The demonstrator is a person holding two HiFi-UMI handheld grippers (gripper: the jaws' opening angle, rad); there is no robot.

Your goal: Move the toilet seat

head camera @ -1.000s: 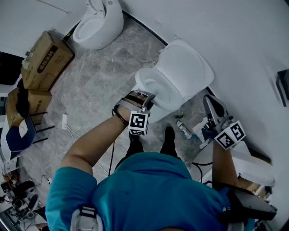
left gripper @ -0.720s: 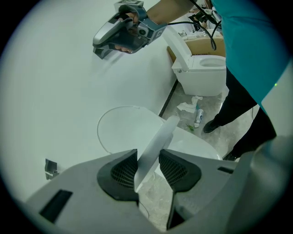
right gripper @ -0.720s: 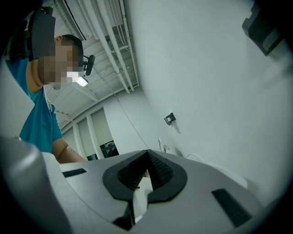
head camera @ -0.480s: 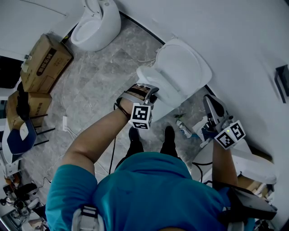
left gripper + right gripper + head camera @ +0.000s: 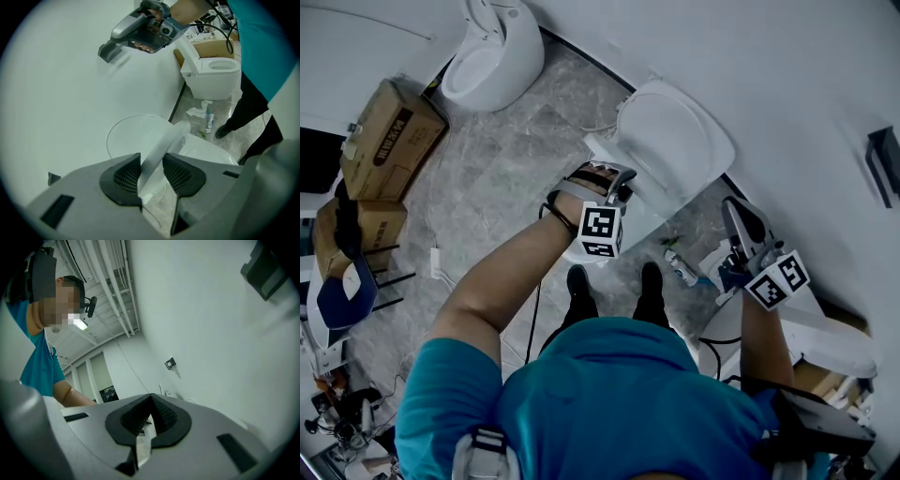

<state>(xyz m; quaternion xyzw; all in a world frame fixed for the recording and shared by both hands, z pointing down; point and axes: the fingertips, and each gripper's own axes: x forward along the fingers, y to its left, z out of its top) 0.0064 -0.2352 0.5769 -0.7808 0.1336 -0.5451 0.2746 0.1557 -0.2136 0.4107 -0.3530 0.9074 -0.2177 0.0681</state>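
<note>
The white toilet (image 5: 645,217) stands against the wall in the middle of the head view, with its seat (image 5: 675,141) tipped up steeply toward the wall. My left gripper (image 5: 619,180) is shut on the seat's front edge. In the left gripper view the thin white seat (image 5: 168,138) runs between the two black pads (image 5: 124,177), and the round lid (image 5: 123,136) lies back against the wall behind it. My right gripper (image 5: 739,214) is held off to the right near the wall and points upward. Its pads (image 5: 164,416) meet with nothing between them.
A second toilet (image 5: 492,56) stands at the far left corner, and cardboard boxes (image 5: 384,136) sit along the left. A small bottle (image 5: 680,267) and scraps lie on the marble floor by my feet. Another white fixture (image 5: 811,337) is at the right, and cables (image 5: 436,258) trail on the floor.
The left gripper has risen and swung toward the wall with the seat in its jaws, so the seat stands steeper. The right gripper has stayed put.
</note>
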